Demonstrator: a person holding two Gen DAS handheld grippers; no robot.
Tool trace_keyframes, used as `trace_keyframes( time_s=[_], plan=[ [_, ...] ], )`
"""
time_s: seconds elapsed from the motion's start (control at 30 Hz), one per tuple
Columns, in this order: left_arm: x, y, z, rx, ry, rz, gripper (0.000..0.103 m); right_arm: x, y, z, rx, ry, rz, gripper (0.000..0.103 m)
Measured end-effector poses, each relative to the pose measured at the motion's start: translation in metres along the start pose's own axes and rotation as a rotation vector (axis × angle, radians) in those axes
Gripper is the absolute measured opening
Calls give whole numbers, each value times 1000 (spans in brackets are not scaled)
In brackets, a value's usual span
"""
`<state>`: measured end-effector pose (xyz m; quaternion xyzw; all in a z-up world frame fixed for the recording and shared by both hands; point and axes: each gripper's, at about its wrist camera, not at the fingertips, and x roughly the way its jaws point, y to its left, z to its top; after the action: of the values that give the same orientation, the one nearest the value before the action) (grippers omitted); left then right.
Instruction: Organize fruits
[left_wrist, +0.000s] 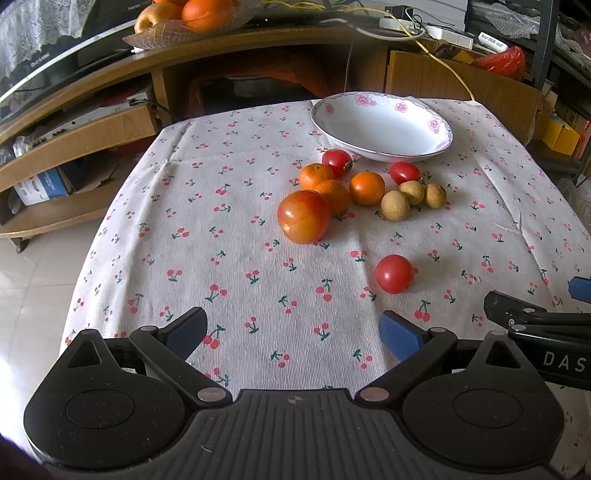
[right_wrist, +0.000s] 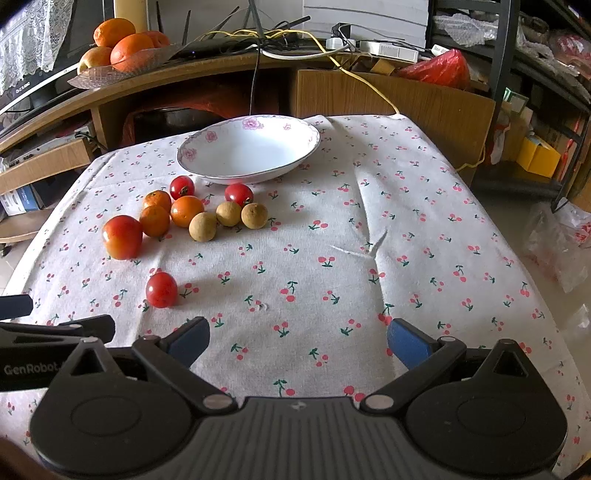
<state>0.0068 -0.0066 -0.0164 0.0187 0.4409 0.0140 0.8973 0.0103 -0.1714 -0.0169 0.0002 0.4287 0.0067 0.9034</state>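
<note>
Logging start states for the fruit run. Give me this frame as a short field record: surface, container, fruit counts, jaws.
surface: table under a cherry-print cloth
container: white bowl with pink flower rim, nothing in it, at the far side
large tomato: one, left of the cluster
small oranges: three, clustered
small tomatoes: three, two near the bowl, a stray tomato nearest the grippers
longans: three, right of the oranges
left gripper: jaws open, holding nothing
right gripper: jaws open, holding nothing
</note>
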Motion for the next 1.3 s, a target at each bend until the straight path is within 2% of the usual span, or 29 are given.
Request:
trace_keyframes(
  time_s=[0.6,0.77,0.97,1.0,1.13,1.27,1.3],
  plan=[
    [0,4,2,3,-13,13,100,2,6,5,-30,-4,30,95],
    [0,10,6,10,-16,12,100,6,11,12,-77,0,68,93],
    [-9,22,16,64,-71,56,101,8,25,23,-176,5,175,84],
    [-9,23,16,66,-70,57,101,10,29,25,-202,9,194,80],
    [-6,24,16,72,-62,55,101,18,45,31,-270,60,266,50],
    [-5,25,17,74,-65,49,101,31,54,36,-309,78,296,42],
    [-4,25,17,72,-65,51,101,34,55,38,-312,89,311,37]
  ],
)
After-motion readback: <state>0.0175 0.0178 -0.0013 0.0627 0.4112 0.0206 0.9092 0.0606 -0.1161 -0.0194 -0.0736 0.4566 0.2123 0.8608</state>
